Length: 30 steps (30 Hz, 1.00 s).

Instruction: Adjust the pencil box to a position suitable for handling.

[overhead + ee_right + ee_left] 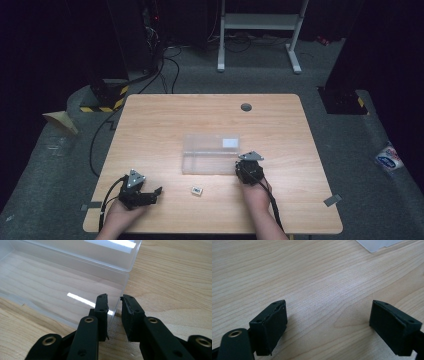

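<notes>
The left gripper lies nearest, low over the worktop by its front left corner, angled toward the middle. In the left gripper view its jaws stand wide apart with only bare wood between them. It holds nothing and seems parked there, out of the way but close enough to help.

Just beyond it, near the middle of the front edge, a small white piece lies flat on the wood, apart from both grippers and from the box. It is too small to say what it is. It may be meant to go into the box.

Further in, to the right of centre, the right gripper points away from the person at the front right corner of the clear plastic box. In the right gripper view its jaws are drawn almost together and straddle the box's thin end wall at that corner, one pad inside and one outside. A sliver of gap shows beside the wall, so the hold looks slack rather than pinched. Taking a thin wall by the corner suits steadying or shifting so light a box.

The box sits open-topped and empty at the worktop's centre, its long side parallel to the front edge, with a white label toward its far right corner. That placing keeps it within reach of both hands.

Farther still, a round cable hole sits near the worktop's far edge.
</notes>
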### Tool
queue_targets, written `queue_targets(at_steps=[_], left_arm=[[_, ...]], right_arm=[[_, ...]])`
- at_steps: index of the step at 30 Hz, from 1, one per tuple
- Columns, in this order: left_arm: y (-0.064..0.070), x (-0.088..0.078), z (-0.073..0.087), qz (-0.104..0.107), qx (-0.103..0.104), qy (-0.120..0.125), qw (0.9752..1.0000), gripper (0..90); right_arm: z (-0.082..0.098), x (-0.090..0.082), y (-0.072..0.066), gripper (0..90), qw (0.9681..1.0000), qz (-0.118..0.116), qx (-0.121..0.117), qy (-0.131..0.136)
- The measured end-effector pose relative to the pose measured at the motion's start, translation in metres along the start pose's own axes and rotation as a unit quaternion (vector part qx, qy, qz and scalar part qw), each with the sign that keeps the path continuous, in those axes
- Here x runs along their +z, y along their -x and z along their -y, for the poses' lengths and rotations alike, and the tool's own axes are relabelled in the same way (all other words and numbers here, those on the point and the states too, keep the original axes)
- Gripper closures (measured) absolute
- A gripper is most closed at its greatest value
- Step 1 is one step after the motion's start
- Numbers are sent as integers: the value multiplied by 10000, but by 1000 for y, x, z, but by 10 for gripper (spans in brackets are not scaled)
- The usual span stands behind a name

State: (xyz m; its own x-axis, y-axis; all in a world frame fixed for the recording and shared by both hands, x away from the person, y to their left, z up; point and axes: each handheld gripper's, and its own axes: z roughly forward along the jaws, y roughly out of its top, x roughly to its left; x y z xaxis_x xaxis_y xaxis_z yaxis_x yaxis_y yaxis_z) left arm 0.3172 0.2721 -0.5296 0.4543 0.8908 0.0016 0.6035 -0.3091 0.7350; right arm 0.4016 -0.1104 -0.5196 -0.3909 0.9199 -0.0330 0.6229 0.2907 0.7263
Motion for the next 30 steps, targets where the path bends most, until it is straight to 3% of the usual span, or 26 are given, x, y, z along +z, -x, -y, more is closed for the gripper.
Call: queue_targets(at_steps=[11, 19, 21, 24, 26, 28, 30], left_arm=[[0, 0, 0, 1, 0, 0, 10000, 148], [0, 0, 0, -2, -1, 2, 10000, 148], [0, 0, 0, -1, -1, -5, 10000, 148], [0, 0, 0, -8, -9, 0, 10000, 150], [0, 0, 0, -8, -19, 6, 10000, 155], [0, -1, 0, -33, -6, -2, 10000, 159], [1, -1, 0, -37, 6, 16, 10000, 171]], right_arm=[[0, 0, 2, 738, 10000, 8, -62, 54], [-6, -22, 5, 648, 9987, -85, -32, 493], [-1, -34, 19, 583, 9979, 4, 24, 649], [11, -42, 39, 562, 9977, 57, -5, 669], [15, -43, 45, 546, 9980, 67, 28, 620], [34, -46, 69, 489, 9989, 150, 146, 408], [44, -49, 77, 463, 9990, 206, 144, 368]])
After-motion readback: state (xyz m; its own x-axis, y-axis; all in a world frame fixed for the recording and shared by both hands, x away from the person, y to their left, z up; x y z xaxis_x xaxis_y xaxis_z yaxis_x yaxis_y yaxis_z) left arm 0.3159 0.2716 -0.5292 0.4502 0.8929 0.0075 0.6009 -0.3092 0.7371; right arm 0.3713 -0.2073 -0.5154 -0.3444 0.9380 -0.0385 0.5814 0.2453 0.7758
